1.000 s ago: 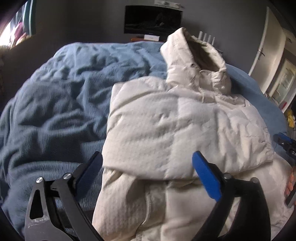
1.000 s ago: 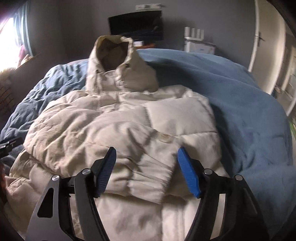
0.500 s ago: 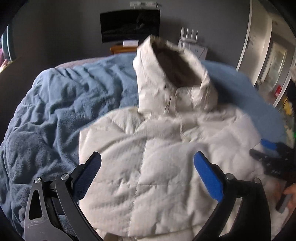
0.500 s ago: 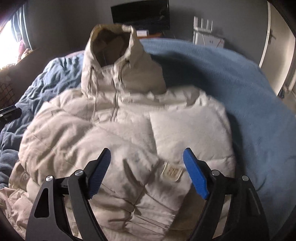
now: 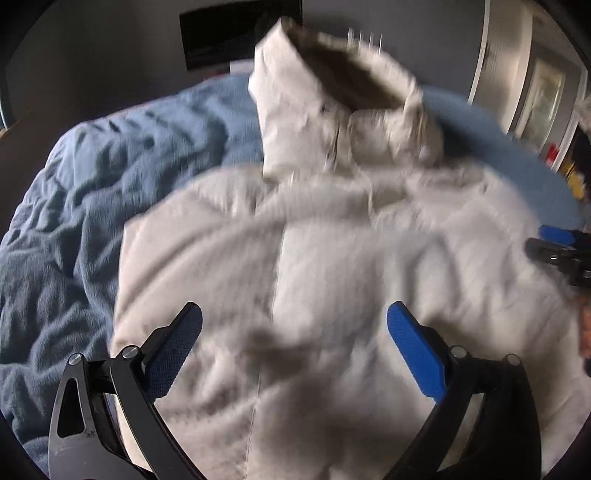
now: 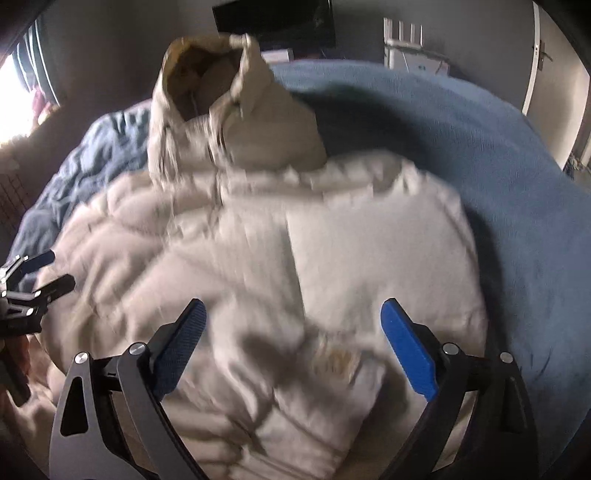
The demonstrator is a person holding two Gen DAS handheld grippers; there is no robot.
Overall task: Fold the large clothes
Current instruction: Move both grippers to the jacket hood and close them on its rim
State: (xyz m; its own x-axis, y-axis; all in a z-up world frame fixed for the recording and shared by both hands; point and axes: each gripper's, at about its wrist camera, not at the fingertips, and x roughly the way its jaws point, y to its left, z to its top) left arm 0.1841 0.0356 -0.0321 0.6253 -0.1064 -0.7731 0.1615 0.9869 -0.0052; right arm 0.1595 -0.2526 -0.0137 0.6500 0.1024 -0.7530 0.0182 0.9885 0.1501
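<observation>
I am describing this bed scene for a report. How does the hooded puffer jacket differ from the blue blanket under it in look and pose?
The puffer jacket is off-white and quilted into puffy panels; the blue blanket is plain and fuzzy. The jacket lies compactly, sleeves folded over its front, hood standing up, while the blanket spreads across the whole bed. The blanket is heavily wrinkled on its left part; the jacket shows softer creases. Both are soft fabrics lying on the bed.

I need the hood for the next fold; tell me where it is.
The hood stands up at the far end of the jacket, upper centre-left in the right wrist view, on the blue blanket below the dark screen.
</observation>
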